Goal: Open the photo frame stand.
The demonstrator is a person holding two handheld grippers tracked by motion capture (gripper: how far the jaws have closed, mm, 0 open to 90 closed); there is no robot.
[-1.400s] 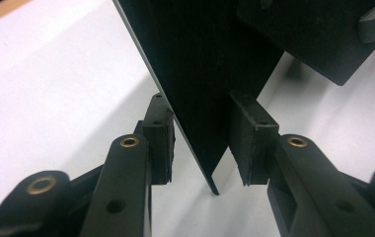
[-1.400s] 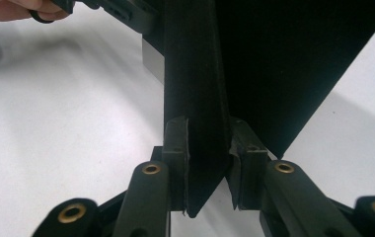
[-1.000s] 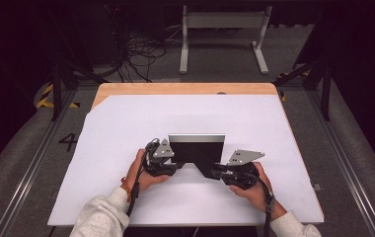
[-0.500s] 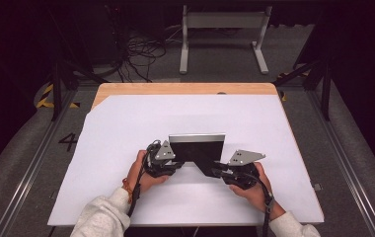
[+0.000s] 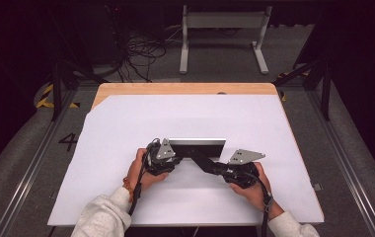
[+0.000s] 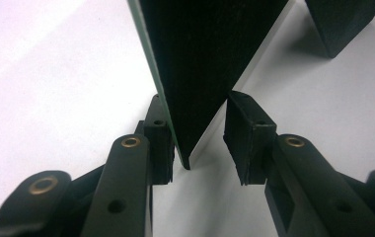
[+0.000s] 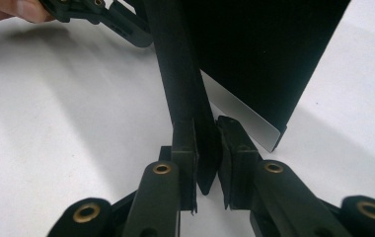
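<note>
From above, my left gripper (image 5: 173,157) and right gripper (image 5: 214,165) prop the picture frame (image 5: 198,147) upright mid-table (image 5: 126,123). Left gripper view: jaws, just closing, loosely straddle a corner. Right gripper view: jaws pinch the frame's stand (image 7: 183,84), keeping it splayed.

The tabletop (image 5: 185,89) shows bare, smooth wood along its twelve o'clock edge, under a matt white sheet (image 5: 126,128) like paper. The frame (image 7: 269,54) has a matt black, faintly grainy back, and the tongs (image 6: 200,143) look like matt black plastic with brass-coloured rivets.

A "4", seemingly, marks the floor (image 5: 37,163) left of the table (image 5: 185,89).
</note>
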